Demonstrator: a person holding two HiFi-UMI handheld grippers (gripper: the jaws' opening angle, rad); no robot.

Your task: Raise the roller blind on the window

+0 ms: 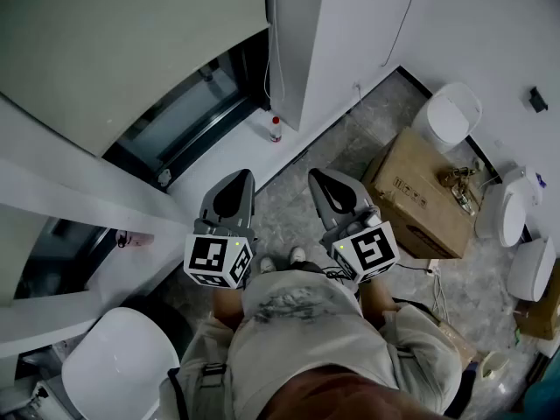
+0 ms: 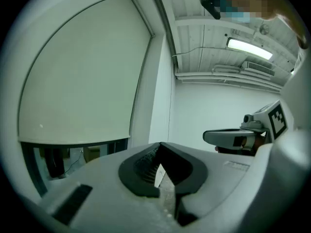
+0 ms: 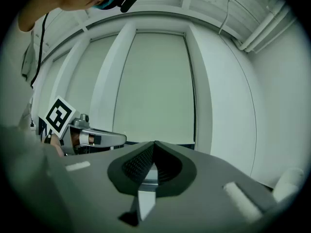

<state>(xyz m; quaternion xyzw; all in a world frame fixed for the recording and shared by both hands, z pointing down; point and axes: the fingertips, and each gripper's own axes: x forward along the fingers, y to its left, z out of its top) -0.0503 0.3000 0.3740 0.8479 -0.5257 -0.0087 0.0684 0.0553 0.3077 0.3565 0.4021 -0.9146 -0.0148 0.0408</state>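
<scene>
The pale roller blind (image 1: 114, 42) covers most of the window, and a dark strip of glass (image 1: 188, 116) shows under its bottom edge. A thin cord (image 1: 268, 59) hangs by the blind's right side. Both grippers are held level at waist height, side by side, well short of the window. My left gripper (image 1: 238, 176) is shut with nothing in it, its jaws meeting at the tip (image 2: 160, 144) below the blind (image 2: 82, 76). My right gripper (image 1: 317, 175) also looks shut and empty (image 3: 154, 142), facing another blind (image 3: 155, 86).
A white sill (image 1: 219, 160) runs under the window, with a small bottle (image 1: 276, 129) on it. A cardboard box (image 1: 420, 191) sits on the floor to the right, with white round seats (image 1: 451, 116) beyond it. A white chair (image 1: 122, 366) stands at lower left.
</scene>
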